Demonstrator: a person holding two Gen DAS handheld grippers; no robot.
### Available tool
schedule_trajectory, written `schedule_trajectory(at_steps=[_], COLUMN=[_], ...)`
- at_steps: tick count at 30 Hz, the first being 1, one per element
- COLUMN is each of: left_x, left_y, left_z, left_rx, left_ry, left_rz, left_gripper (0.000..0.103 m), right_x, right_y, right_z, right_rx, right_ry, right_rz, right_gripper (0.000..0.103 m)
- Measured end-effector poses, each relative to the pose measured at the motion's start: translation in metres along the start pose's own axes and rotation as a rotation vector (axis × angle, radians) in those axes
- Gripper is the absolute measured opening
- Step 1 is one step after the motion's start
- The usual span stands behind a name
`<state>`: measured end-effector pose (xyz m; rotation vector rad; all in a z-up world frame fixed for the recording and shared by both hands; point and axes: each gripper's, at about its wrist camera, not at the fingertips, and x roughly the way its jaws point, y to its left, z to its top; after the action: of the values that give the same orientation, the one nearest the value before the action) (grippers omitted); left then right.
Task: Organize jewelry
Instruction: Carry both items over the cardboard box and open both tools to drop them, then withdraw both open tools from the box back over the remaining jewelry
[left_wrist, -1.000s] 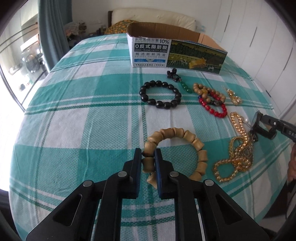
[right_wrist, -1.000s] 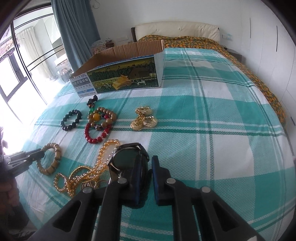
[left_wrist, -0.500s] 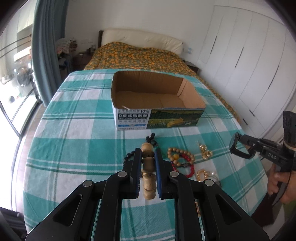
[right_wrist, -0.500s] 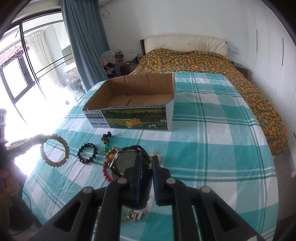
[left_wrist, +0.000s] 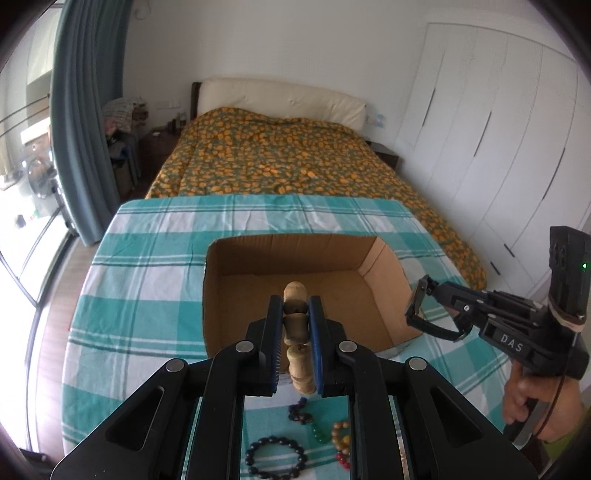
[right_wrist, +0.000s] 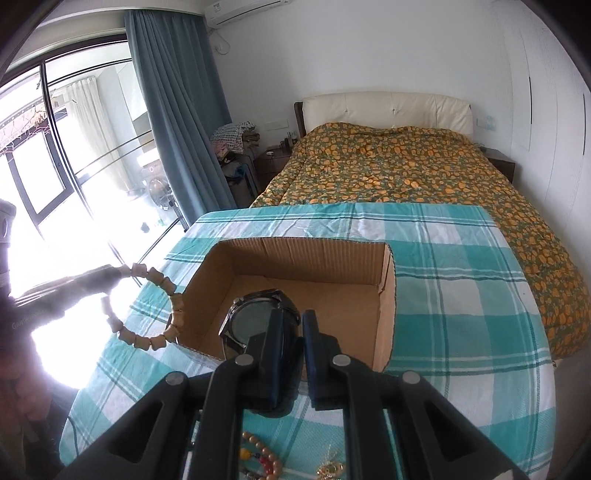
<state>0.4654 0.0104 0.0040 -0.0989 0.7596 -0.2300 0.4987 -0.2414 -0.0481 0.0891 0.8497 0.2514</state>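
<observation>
Both grippers have risen off the checked cloth and now hang at the open cardboard box (left_wrist: 295, 291), where a second ago they were down among the jewelry. At the left gripper (left_wrist: 295, 332) the fingers are clenched on the wooden bead bracelet (left_wrist: 295, 325), one chunky bead pinched between the blue pads while the rest of the loop dangles below; seen from the right wrist, that tan ring (right_wrist: 147, 306) hangs just outside the box's left wall, over the turquoise-and-white tablecloth (right_wrist: 461, 314). Glare from the window washes out the left gripper in that view, so how far the bracelet is from the wall is hard to judge. At the right gripper (right_wrist: 291, 354) the fingers grasp the black wristwatch (right_wrist: 258, 317) by its strap, the round dark dial tilted up and over the box's near edge; from the left wrist the same gripper (left_wrist: 419, 308) shows at the box's right wall with the strap looping beneath it, and the person's hand (left_wrist: 532, 402) wraps the handle. Inside, only bare brown cardboard shows in the box. Still lying on the cloth before the box are a black bead bracelet (left_wrist: 275, 458), a green pendant on dark beads (left_wrist: 314, 424), a brown-and-red bead bracelet (left_wrist: 341, 443), and a small gold piece (right_wrist: 330, 470). Behind the table stands a bed with an orange-patterned quilt (left_wrist: 280, 158).
</observation>
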Motion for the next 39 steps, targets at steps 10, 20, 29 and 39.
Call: schedule_trajectory(at_steps=[10, 20, 29, 39], left_x=[0.081, 0.034, -0.015, 0.014], left_y=[-0.003, 0.007, 0.023, 0.044], left_z=[-0.015, -0.058, -0.170, -0.233], left_rx=[-0.005, -0.024, -0.030, -0.059], left_ry=[0.085, 0.025, 0.113, 0.128], left_rz=[0.082, 0.129, 0.181, 0.307], left_gripper=[0.020, 0.088, 0.094, 0.094], right_x=[0.075, 0.028, -0.034, -0.037], right_y=[-0.024, -0.044, -0.061, -0.091], right_z=[-0.013, -0.048, -0.153, -0.217], right_rx=[0.070, 0.106, 0.024, 0.040], right_ry=[0.083, -0.013, 0.042, 0.079], right_rz=[0.021, -0.046, -0.209, -0.375], right_gripper=[0.016, 0.061, 0.062, 0.062])
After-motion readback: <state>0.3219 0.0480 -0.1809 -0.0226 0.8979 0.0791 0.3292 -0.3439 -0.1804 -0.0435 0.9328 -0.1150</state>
